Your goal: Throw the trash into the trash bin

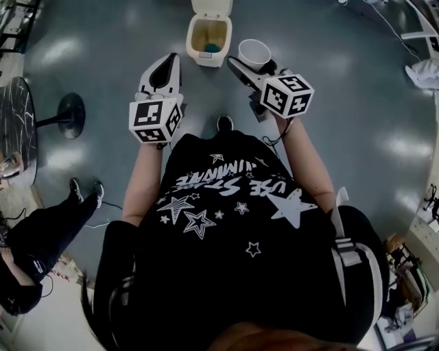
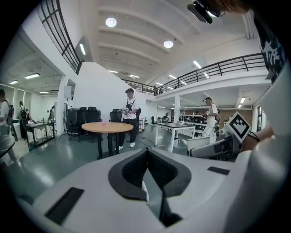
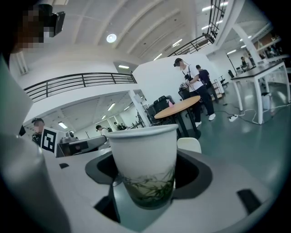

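A cream trash bin stands on the floor ahead of me with its lid up; something blue-green lies inside. My right gripper is shut on a white paper cup, just right of the bin and a little short of it. In the right gripper view the cup stands upright between the jaws, with a green leaf print near its base. My left gripper hovers left of the bin with its tips together and nothing in it. In the left gripper view its black pads meet at the tip.
A dark round pedestal table stands at the left, and a person in black is beside it. Ahead in the gripper views are a round wooden table, desks, chairs and standing people. Cables and shelving line the right wall.
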`<action>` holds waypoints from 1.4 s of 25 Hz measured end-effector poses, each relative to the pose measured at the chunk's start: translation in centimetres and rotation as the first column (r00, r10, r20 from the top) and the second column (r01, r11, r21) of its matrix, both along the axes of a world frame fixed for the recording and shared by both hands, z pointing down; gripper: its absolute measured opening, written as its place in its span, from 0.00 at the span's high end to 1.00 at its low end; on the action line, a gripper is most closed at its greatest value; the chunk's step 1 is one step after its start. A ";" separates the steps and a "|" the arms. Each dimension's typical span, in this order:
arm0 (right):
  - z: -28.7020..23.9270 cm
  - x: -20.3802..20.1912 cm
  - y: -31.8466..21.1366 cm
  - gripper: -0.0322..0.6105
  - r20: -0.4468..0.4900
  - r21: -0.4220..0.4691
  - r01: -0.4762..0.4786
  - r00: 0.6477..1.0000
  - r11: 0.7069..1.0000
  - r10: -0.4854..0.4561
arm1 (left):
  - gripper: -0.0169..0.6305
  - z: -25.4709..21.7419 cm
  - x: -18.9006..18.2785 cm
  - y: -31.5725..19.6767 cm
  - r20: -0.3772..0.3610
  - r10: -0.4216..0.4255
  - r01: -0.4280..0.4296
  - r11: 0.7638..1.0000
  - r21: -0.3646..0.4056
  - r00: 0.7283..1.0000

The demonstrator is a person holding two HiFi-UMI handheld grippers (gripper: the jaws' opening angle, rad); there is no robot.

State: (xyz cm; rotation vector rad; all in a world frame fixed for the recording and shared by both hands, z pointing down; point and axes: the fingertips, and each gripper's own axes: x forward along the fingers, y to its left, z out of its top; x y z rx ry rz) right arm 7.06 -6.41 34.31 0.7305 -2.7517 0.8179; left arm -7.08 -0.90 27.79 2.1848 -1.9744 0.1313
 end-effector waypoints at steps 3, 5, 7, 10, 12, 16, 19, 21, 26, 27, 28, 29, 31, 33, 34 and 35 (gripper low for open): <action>0.2 0.0 -1.2 0.43 -0.008 -0.001 0.010 1.000 1.000 -0.010 | 0.96 0.2 0.5 -1.1 0.002 -0.005 0.005 1.000 -0.007 1.000; 0.4 -0.2 -1.6 0.43 -0.012 -0.004 0.015 1.000 1.000 -0.015 | 0.96 0.4 0.8 -1.6 0.005 -0.002 0.002 1.000 -0.012 1.000; 0.7 -0.6 -1.9 0.43 -0.017 -0.010 0.020 1.000 1.000 -0.020 | 0.96 0.7 0.8 -2.0 0.016 0.004 -0.004 1.000 -0.020 1.000; 1.7 -1.6 -2.5 0.43 -0.029 -0.024 0.020 0.999 1.000 -0.020 | 0.96 1.2 0.3 -3.0 0.022 0.017 -0.016 0.999 -0.029 1.000; 1.9 -2.2 -3.0 0.43 -0.034 -0.028 0.010 0.999 1.000 -0.011 | 0.96 1.7 -0.1 -3.8 0.017 0.027 -0.027 0.999 -0.034 0.999; 2.6 -3.0 -4.7 0.43 -0.049 -0.033 -0.031 0.998 0.999 0.029 | 0.96 2.8 -1.3 -6.2 0.000 0.053 -0.053 0.997 -0.051 0.999; 3.6 -4.8 -6.4 0.43 -0.062 -0.040 -0.063 0.996 0.997 0.060 | 0.96 4.0 -3.3 -8.4 -0.017 0.076 -0.077 0.995 -0.057 0.997; 4.4 -6.1 -7.6 0.43 -0.076 -0.048 -0.078 0.994 0.996 0.074 | 0.96 5.0 -4.8 -10.0 -0.029 0.088 -0.090 0.993 -0.072 0.996; 6.3 -7.7 -10.4 0.43 -0.119 -0.086 -0.136 0.985 0.987 0.125 | 0.96 7.4 -6.5 -13.4 -0.066 0.138 -0.145 0.983 -0.113 0.988; 6.9 -8.3 -10.8 0.43 -0.132 -0.094 -0.145 0.982 0.985 0.132 | 0.96 8.0 -7.2 -13.9 -0.075 0.147 -0.155 0.980 -0.125 0.986; 7.4 -9.1 -11.2 0.43 -0.145 -0.101 -0.153 0.980 0.983 0.138 | 0.96 8.7 -7.9 -14.4 -0.084 0.154 -0.164 0.977 -0.138 0.984; 7.8 -9.8 -11.5 0.43 -0.157 -0.106 -0.160 0.977 0.981 0.143 | 0.96 9.2 -8.6 -14.9 -0.094 0.160 -0.172 0.974 -0.149 0.983; 8.4 -10.7 -12.1 0.43 -0.177 -0.113 -0.175 0.972 0.978 0.154 | 0.96 10.0 -9.4 -15.8 -0.113 0.171 -0.188 0.968 -0.165 0.979; 9.0 -11.0 -12.6 0.43 -0.197 -0.118 -0.194 0.966 0.974 0.168 | 0.96 10.8 -9.7 -16.6 -0.130 0.187 -0.208 0.962 -0.176 0.974; 9.5 -11.2 -12.8 0.43 -0.205 -0.121 -0.205 0.962 0.971 0.178 | 0.96 11.3 -9.8 -17.1 -0.137 0.196 -0.219 0.959 -0.182 0.971; 10.0 -11.5 -13.1 0.43 -0.212 -0.124 -0.217 0.959 0.968 0.188 | 0.96 11.9 -10.0 -17.5 -0.142 0.205 -0.230 0.955 -0.188 0.968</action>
